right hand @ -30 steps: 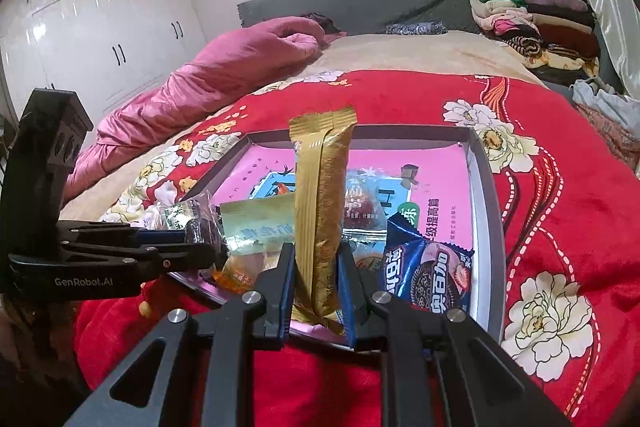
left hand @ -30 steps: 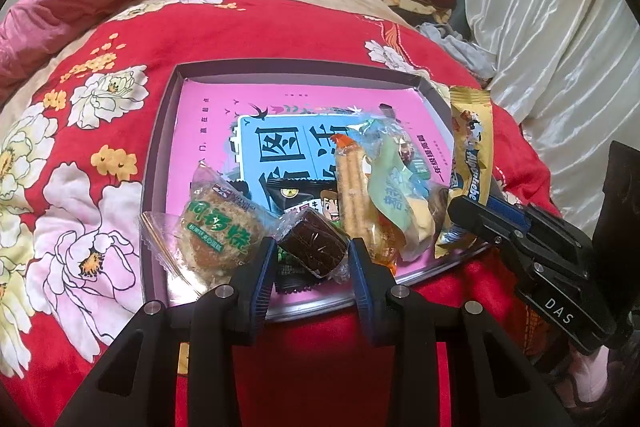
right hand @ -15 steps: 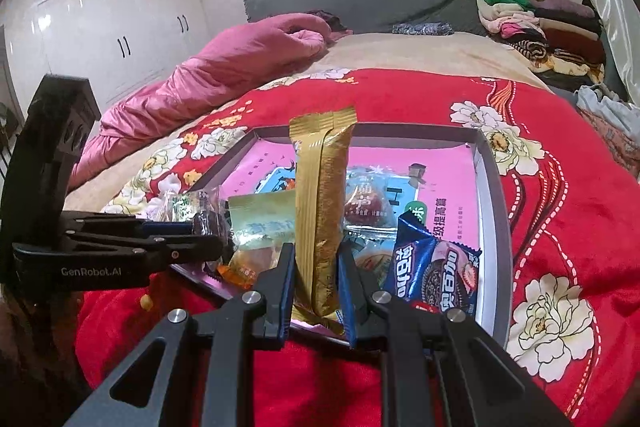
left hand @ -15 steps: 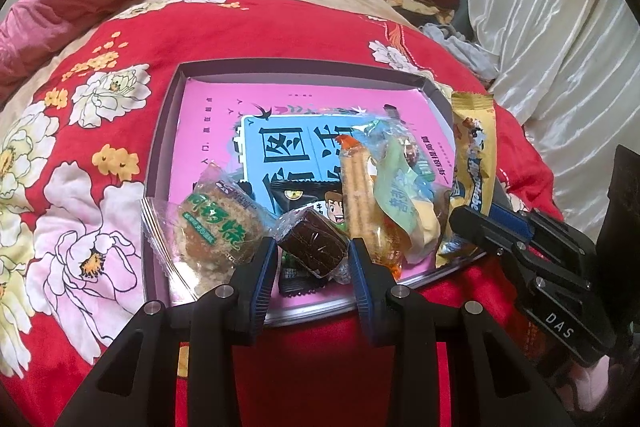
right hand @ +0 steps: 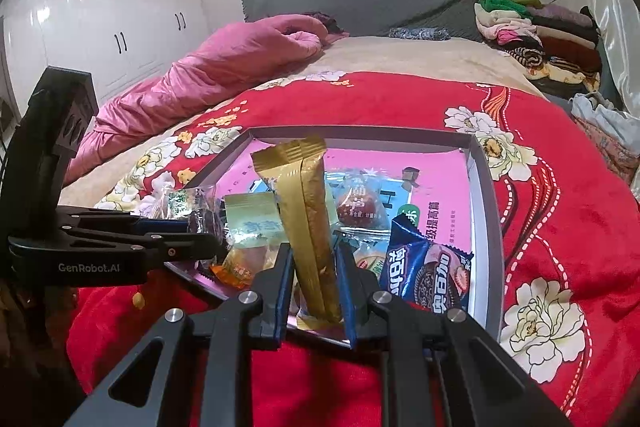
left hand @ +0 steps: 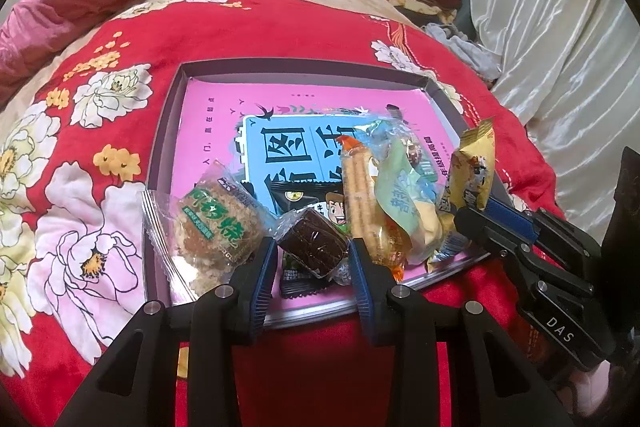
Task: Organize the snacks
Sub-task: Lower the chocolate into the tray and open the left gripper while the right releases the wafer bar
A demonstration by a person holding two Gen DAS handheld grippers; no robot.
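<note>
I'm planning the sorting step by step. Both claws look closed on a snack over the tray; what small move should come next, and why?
Probably lift the right claw a little, straight up. It is shut on the upright gold wrapper, whose bottom end sits among other snacks at the tray edge. The left claw grips the brown cake close by, so raising one first avoids tangling.

"DAS" stood in white on the black body of the right gripper (left hand: 476, 223), seen from the left wrist. "GenRobot.AI" was printed in white on the side of the left gripper (right hand: 200, 239), seen from the right wrist. The round rice cake packet (left hand: 214, 227) carried large green Chinese characters, not clearly legible. The pink booklet (left hand: 224, 115) lying in the tray showed big black Chinese characters on a blue panel, partly covered. The blue cookie packet (right hand: 428, 267) bore white Chinese lettering, looking like Oreo branding.
</note>
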